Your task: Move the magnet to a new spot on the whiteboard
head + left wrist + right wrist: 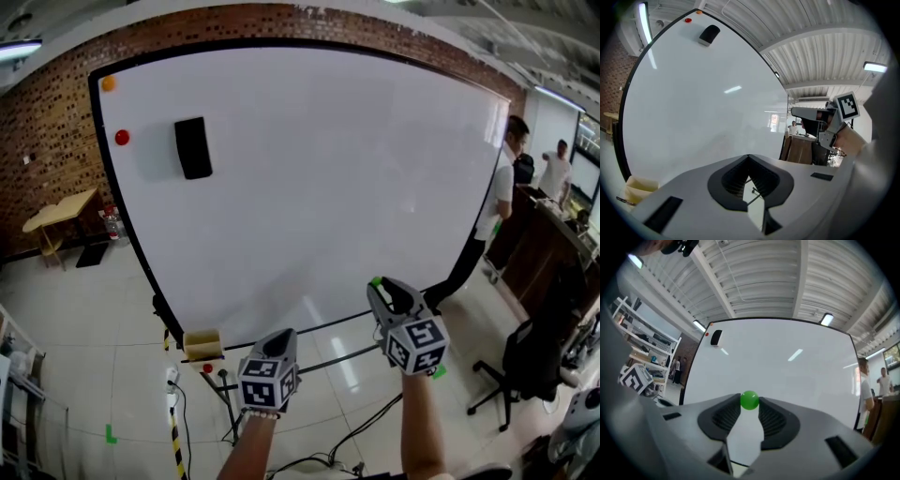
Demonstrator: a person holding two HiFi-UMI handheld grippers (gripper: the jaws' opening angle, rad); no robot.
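Observation:
A round green magnet (749, 400) sits clamped between the tips of my right gripper (749, 401), just in front of the big whiteboard (309, 178). From the head view only a green speck (376, 280) shows at the tip of the right gripper (386, 286), near the board's lower edge. My left gripper (277, 339) hangs lower and to the left, below the board; its jaws meet at the tips with nothing between them (749, 158). A red magnet (122, 137), an orange magnet (109, 83) and a black eraser (193, 147) cling to the board's upper left.
A person in a white shirt (500, 192) stands at the board's right edge, with others behind near a wooden counter (539, 248). A black office chair (530, 361) is at the right. A yellowish box (202, 344) sits on the board's stand. A small wooden table (58, 214) stands far left.

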